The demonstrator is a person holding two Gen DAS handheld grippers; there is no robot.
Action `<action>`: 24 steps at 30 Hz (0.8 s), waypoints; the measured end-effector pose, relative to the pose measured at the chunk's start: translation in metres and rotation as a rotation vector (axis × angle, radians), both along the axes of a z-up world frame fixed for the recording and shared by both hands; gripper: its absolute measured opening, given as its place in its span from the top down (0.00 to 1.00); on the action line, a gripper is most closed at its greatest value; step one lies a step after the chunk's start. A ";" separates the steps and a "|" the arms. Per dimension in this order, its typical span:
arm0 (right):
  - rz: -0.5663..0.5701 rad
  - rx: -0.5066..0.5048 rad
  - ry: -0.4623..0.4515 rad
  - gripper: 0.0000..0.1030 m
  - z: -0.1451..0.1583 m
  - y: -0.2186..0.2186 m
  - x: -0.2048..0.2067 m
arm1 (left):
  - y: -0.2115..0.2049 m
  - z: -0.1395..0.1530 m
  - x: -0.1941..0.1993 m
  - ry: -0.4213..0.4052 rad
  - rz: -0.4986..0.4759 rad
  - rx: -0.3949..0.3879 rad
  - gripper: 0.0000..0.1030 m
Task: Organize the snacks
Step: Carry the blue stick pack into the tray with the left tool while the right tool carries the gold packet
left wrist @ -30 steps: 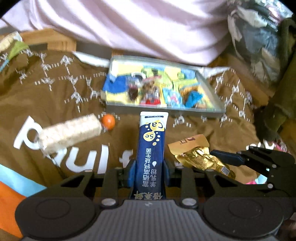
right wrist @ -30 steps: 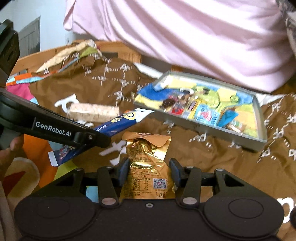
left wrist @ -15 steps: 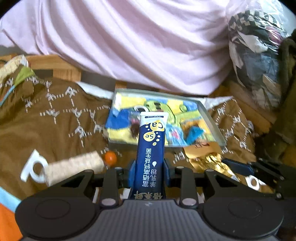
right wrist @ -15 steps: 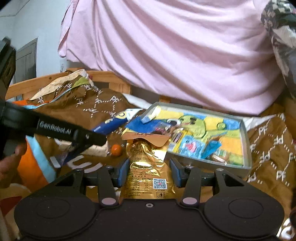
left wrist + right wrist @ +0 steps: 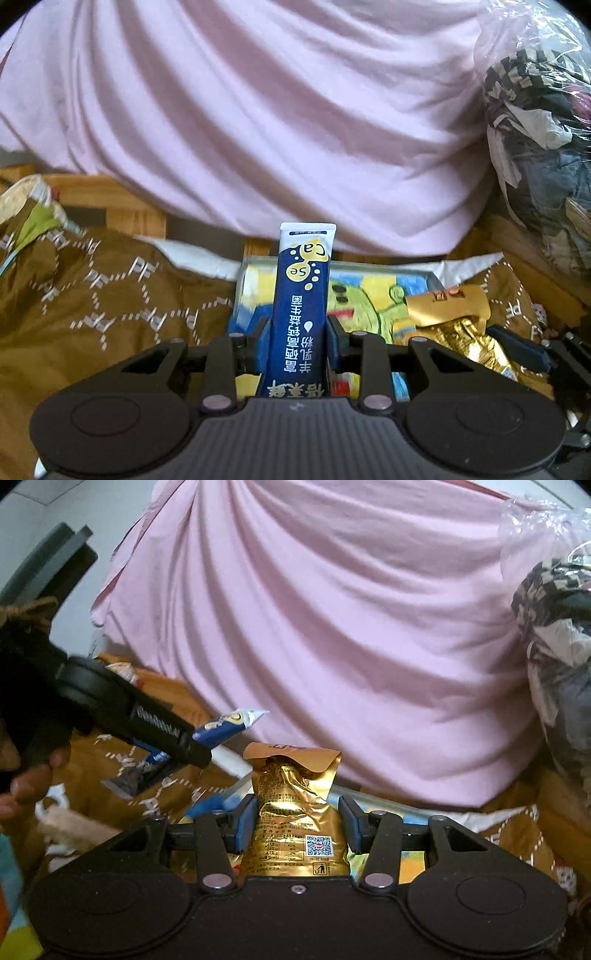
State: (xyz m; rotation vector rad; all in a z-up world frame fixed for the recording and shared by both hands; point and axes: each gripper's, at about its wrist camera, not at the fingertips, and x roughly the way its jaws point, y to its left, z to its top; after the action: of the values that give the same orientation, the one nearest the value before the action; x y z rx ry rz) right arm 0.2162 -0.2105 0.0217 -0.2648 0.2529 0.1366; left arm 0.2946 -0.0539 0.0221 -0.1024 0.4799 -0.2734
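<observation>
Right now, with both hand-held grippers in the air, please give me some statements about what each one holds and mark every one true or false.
1. The left hand-held gripper holds a blue sachet. True.
2. The right hand-held gripper is empty. False: it is shut on a gold foil packet.
3. The tray has a cartoon-printed bottom. True.
4. The blue sachet lies in the tray. False: it is held above it.

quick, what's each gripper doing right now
Left gripper: shut on the blue packet.
Right gripper: shut on the gold packet.
</observation>
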 end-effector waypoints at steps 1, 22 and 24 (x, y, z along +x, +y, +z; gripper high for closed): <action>-0.005 -0.007 -0.008 0.52 0.000 0.001 0.006 | -0.001 -0.002 0.005 -0.011 -0.004 0.000 0.68; -0.132 -0.018 0.067 0.52 -0.061 -0.008 0.126 | -0.003 -0.082 0.084 0.010 0.001 -0.053 0.68; -0.146 0.000 0.098 0.52 -0.068 -0.010 0.130 | -0.006 -0.087 0.085 0.016 0.013 -0.041 0.68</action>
State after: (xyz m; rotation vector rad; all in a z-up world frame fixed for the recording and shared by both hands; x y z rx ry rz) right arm 0.3458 -0.2207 -0.0459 -0.2393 0.3682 0.0047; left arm 0.3799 -0.0598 -0.0651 -0.1473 0.4894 -0.2700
